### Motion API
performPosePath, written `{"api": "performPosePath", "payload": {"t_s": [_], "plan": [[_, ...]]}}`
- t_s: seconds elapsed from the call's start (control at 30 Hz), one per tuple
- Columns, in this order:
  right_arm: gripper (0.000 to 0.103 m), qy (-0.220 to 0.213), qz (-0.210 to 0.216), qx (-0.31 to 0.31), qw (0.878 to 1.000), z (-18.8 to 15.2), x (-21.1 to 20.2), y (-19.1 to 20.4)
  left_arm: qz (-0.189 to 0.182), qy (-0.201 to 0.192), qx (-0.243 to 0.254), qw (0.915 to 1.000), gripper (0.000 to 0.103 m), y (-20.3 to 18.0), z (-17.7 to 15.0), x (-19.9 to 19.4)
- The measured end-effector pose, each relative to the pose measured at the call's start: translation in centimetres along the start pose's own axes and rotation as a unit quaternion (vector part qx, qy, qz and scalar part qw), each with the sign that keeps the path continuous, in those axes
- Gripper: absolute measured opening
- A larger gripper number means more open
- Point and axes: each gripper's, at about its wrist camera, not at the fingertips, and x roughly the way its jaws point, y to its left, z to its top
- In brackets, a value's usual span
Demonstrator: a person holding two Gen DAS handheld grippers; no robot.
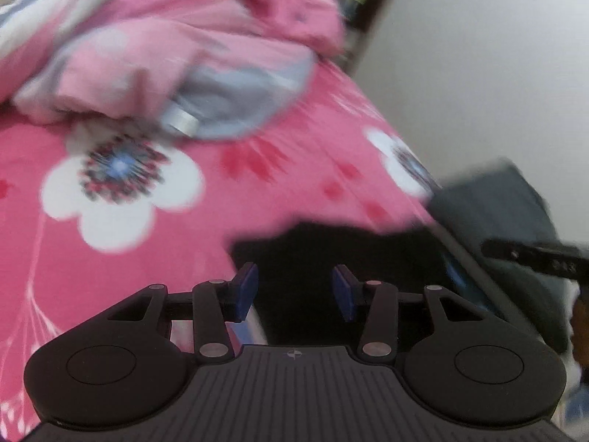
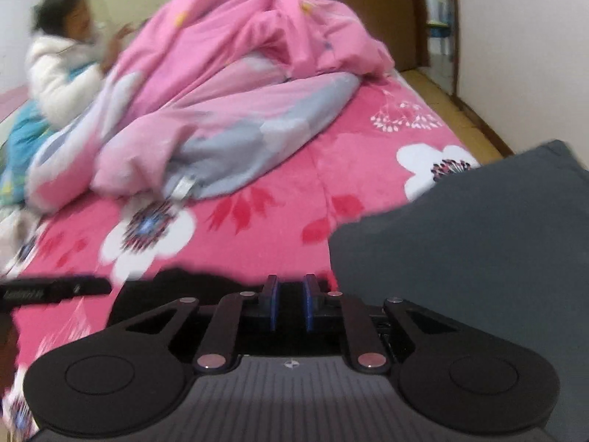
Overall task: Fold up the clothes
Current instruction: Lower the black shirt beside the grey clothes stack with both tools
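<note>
Fold barely begun: your left gripper [image 1: 294, 291] hangs released, your right gripper [image 2: 291, 302] is nearly clenched, whether on cloth you cannot tell, black garment [image 1: 331, 246] lies unfolded beneath both, grey garment [image 2: 460, 239] just right of it on the bedspread [image 2: 257, 221].

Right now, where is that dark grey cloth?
In the right wrist view the dark grey cloth lies at the lower right, on the pink flowered bedspread near the bed's right edge.
</note>
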Motion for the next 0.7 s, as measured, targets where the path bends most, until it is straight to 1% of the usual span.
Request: {"api": "performPosePath", "payload": {"t_s": [0.07, 0.13, 0.23, 0.27, 0.33, 0.37, 0.4, 0.43, 0.5, 0.6, 0.7], "plan": [[0.014, 0.038, 0.008, -0.017, 0.999, -1.9, -2.0, -0.1, -0.037, 0.042, 0.031, 0.9979, 0.045, -2.3, -2.0, -0.4], [0.014, 0.085, 0.016, -0.021, 0.996, -4.2, -2.8, -0.2, -0.066, 0.086, 0.059, 0.9924, 0.045, -4.4, -4.2, -0.3], [0.014, 0.143, 0.018, -0.014, 0.989, -8.0, -2.8, -0.9, -0.07, 0.124, 0.09, 0.9857, 0.045, -6.1, -6.9, 0.4], [0.014, 0.165, 0.008, -0.017, 0.986, -9.4, -2.4, -1.2, -0.071, 0.135, 0.1, 0.9832, 0.045, -6.6, -7.7, 0.7], [0.014, 0.194, -0.028, -0.029, 0.98, -11.5, -1.7, -1.8, -0.06, 0.14, 0.111, 0.9821, 0.044, -6.7, -7.8, 0.8], [0.015, 0.202, -0.045, -0.026, 0.978, -12.1, -1.6, -2.2, -0.055, 0.142, 0.116, 0.9816, 0.044, -6.8, -7.7, 0.9], [0.015, 0.2, -0.049, -0.005, 0.979, -12.0, -1.9, -2.8, -0.052, 0.142, 0.111, 0.9822, 0.044, -6.7, -7.3, 0.7], [0.015, 0.196, -0.053, 0.013, 0.979, -11.8, -2.3, -3.2, -0.049, 0.141, 0.111, 0.9825, 0.045, -6.8, -6.9, 0.5], [0.015, 0.175, -0.064, 0.024, 0.982, -11.0, -3.7, -3.3, -0.043, 0.137, 0.119, 0.9824, 0.045, -7.1, -6.4, -0.4], [0.016, 0.161, -0.075, 0.014, 0.984, -10.2, -5.7, -2.0, -0.044, 0.135, 0.121, 0.9825, 0.045, -7.8, -5.8, -2.5], [0.017, 0.165, -0.08, 0.054, 0.982, -10.2, -8.6, -0.1, -0.049, 0.116, 0.119, 0.9849, 0.049, -8.9, -5.4, -5.8]]}}
